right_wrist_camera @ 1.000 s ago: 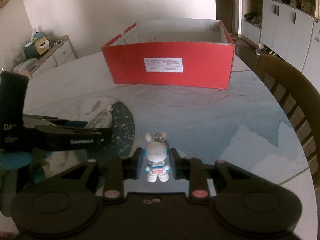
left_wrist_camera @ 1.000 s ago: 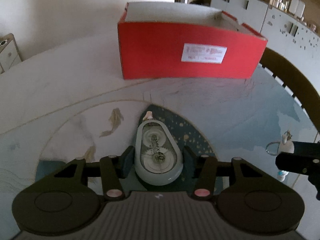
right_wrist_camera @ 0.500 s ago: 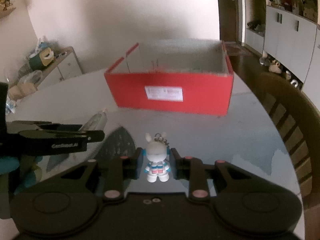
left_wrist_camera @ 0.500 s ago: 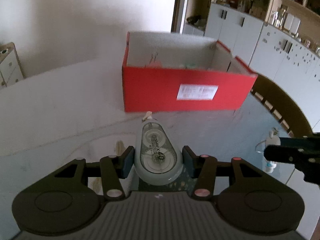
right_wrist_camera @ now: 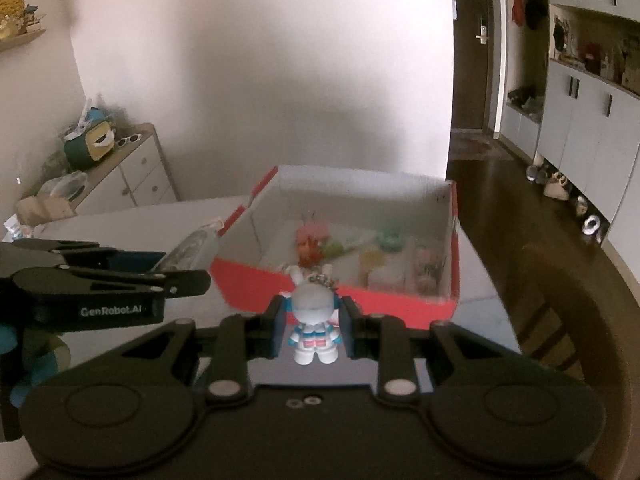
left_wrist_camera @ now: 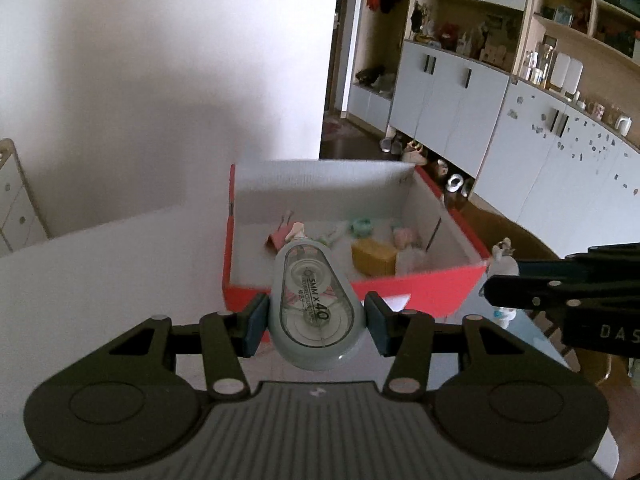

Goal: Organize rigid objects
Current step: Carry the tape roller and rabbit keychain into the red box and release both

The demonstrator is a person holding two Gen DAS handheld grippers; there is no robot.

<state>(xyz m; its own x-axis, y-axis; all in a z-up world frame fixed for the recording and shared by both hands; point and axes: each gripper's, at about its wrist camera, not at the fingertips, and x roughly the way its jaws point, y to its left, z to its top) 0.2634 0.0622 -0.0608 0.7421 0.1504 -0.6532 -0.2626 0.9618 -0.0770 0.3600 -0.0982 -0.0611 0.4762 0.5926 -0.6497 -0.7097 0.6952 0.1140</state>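
At mid-frame the red box (left_wrist_camera: pixel 420 294) already holds small items, while before it the left tongs (left_wrist_camera: pixel 316 320) pinch the correction tape dispenser (left_wrist_camera: pixel 314 312) by its smooth, likely slippery flanks, and the right tongs (right_wrist_camera: pixel 314 322) pinch the light, stiff rabbit figurine (right_wrist_camera: pixel 314 320) at its shoulders.

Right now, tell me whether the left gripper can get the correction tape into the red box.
Probably yes. The left gripper holds the correction tape raised above the red box, whose top is open; nothing blocks the way down.
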